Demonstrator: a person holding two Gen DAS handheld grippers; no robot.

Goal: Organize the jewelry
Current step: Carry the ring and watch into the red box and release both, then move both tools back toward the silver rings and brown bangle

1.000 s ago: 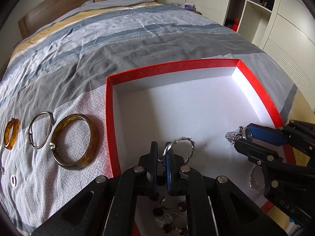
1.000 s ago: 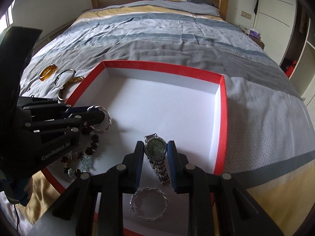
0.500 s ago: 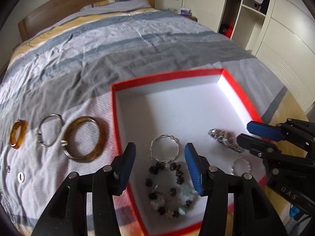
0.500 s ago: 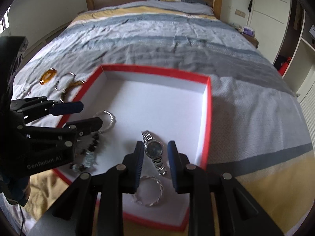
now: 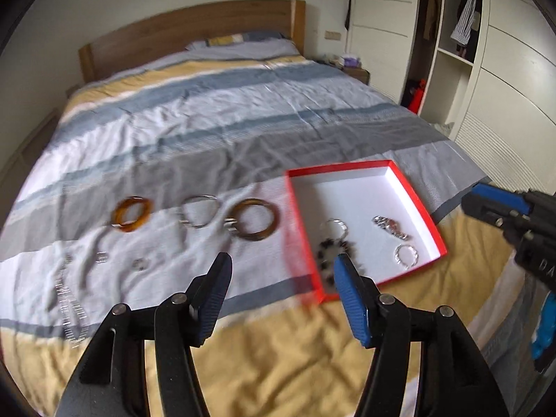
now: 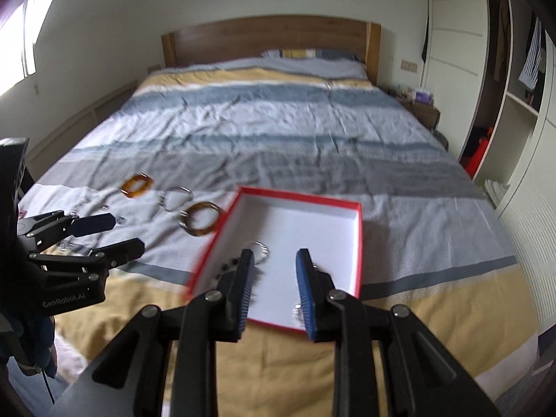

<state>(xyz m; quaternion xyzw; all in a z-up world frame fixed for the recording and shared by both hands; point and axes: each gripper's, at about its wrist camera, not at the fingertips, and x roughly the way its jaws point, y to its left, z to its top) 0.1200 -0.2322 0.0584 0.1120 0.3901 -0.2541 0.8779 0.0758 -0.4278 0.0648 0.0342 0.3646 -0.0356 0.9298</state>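
A red box (image 5: 420,208) with a white inside lies on the bed, also in the right wrist view (image 6: 359,243). In it lie a silver watch (image 5: 389,226), a twisted silver bangle (image 5: 334,226), a second silver bangle (image 5: 406,255) and a dark bead bracelet (image 5: 328,257). Left of the box on the cover lie a brown bangle (image 5: 255,219), a silver ring bangle (image 5: 199,210) and an amber bangle (image 5: 132,214). My left gripper (image 5: 281,278) is open and empty, raised well above the bed. My right gripper (image 6: 274,279) is open and empty above the box's near edge.
Small rings (image 5: 139,264) and a silver chain (image 5: 69,299) lie at the left on the striped cover. A wooden headboard (image 6: 271,41) stands at the far end. White wardrobes (image 6: 514,104) line the right side, with a bedside table (image 6: 422,104) beside them.
Both grippers opened, let go of the twisted bangle and the watch in the box, then pulled back and up away from the bed. The left gripper also swung left.
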